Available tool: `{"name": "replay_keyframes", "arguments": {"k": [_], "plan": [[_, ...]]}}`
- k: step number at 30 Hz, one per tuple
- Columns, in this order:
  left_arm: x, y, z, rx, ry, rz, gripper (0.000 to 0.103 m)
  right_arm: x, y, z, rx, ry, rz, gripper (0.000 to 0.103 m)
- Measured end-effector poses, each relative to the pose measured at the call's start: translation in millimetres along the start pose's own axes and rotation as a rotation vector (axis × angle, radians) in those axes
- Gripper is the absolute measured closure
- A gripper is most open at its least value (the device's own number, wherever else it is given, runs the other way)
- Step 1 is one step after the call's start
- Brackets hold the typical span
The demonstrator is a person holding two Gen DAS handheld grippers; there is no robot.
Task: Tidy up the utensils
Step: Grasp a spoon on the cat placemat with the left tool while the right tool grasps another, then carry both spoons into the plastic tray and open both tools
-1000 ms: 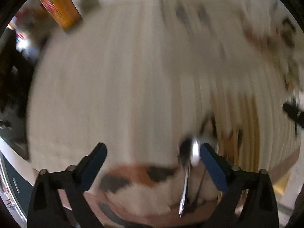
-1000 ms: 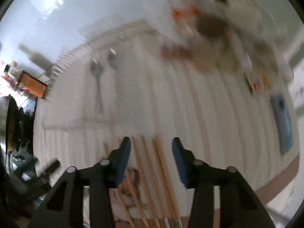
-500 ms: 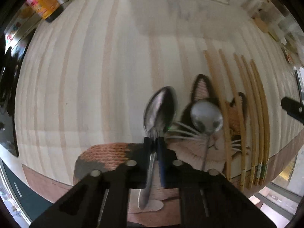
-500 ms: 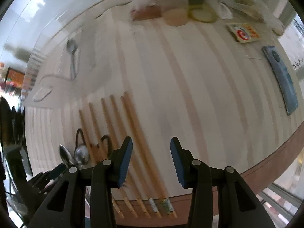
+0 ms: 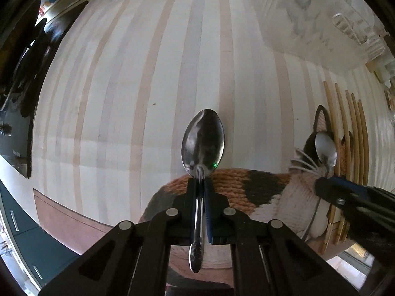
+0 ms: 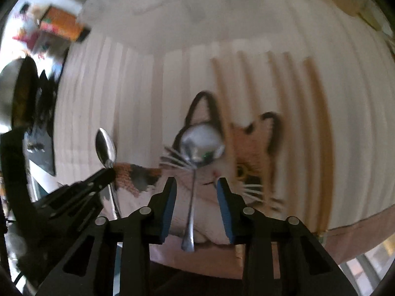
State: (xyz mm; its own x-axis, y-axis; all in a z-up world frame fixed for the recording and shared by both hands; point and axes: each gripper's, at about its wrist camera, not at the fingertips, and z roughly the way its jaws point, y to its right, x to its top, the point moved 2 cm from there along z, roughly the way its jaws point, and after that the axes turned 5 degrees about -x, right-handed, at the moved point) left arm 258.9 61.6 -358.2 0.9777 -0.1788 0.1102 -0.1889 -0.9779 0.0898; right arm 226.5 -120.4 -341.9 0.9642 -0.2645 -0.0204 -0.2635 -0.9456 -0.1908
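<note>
My left gripper [image 5: 200, 185] pinches the oval spoon [image 5: 203, 143] at the neck, bowl out over the striped tablecloth [image 5: 148, 86]. The round spoon [image 6: 201, 145] lies on the knitted cat mat [image 6: 246, 148], handle between my right gripper's [image 6: 196, 188] fingers, which have just been closing but aren't touching it. Chopsticks [image 5: 355, 135] lie beside the mat.
</note>
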Motion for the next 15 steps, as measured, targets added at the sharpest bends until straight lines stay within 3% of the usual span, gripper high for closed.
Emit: {"name": "replay_keyframes", "arguments": {"k": [2, 6, 9, 15], "plan": [[0, -5, -2, -0.004, 0.004, -0.001, 0.099, 4, -9, 12, -0.066, -0.015, -0.025, 0.079], [-1, -3, 0, -0.012, 0.006, 0.003, 0.099, 5, -22, 15, -0.190, 0.035, -0.089, 0.098], [-4, -11, -1, -0.021, 0.007, 0.001, 0.099, 2, -19, 14, -0.243, 0.049, -0.102, 0.098], [1, -10, -1, -0.030, 0.003, -0.002, 0.098, 0, -10, 13, -0.261, 0.034, -0.123, 0.098]]}}
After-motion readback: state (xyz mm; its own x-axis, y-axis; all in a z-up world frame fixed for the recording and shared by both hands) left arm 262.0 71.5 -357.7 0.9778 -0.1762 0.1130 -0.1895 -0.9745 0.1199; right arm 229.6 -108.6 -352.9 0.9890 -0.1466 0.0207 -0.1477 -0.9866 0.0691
